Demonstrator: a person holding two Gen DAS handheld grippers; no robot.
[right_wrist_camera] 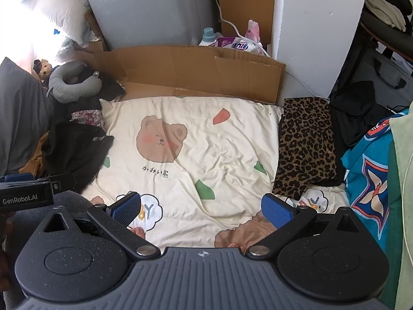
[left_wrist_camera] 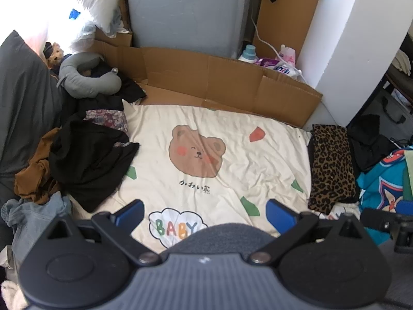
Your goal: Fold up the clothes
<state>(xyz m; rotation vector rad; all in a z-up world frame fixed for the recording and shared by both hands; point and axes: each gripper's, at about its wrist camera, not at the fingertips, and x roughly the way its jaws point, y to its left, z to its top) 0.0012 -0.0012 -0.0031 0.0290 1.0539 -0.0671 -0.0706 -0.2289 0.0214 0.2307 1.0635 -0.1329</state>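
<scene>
Nearest to me, the left gripper (left_wrist_camera: 205, 213) has its jaws spread wide with nothing between them, poised above the near edge of the cream bear-print blanket (left_wrist_camera: 232, 155). The right gripper (right_wrist_camera: 202, 208) is likewise wide apart and empty over the same blanket (right_wrist_camera: 206, 142); part of the left unit shows at its left margin. Beyond the jaws, the blanket lies spread flat with light wrinkles. On its left edge I see a heap of unfolded clothes: a black garment (left_wrist_camera: 87, 155) on top, a brown garment (left_wrist_camera: 36, 170) beside it, and a pale denim piece (left_wrist_camera: 33, 211) closer in. At the right edge a folded leopard-print garment (left_wrist_camera: 331, 165) lies with its near end overlapping the blanket. Farther back, a grey neck pillow (left_wrist_camera: 82, 77) sits behind the heap, and flattened cardboard (left_wrist_camera: 219, 77) stands along the blanket's far side.
</scene>
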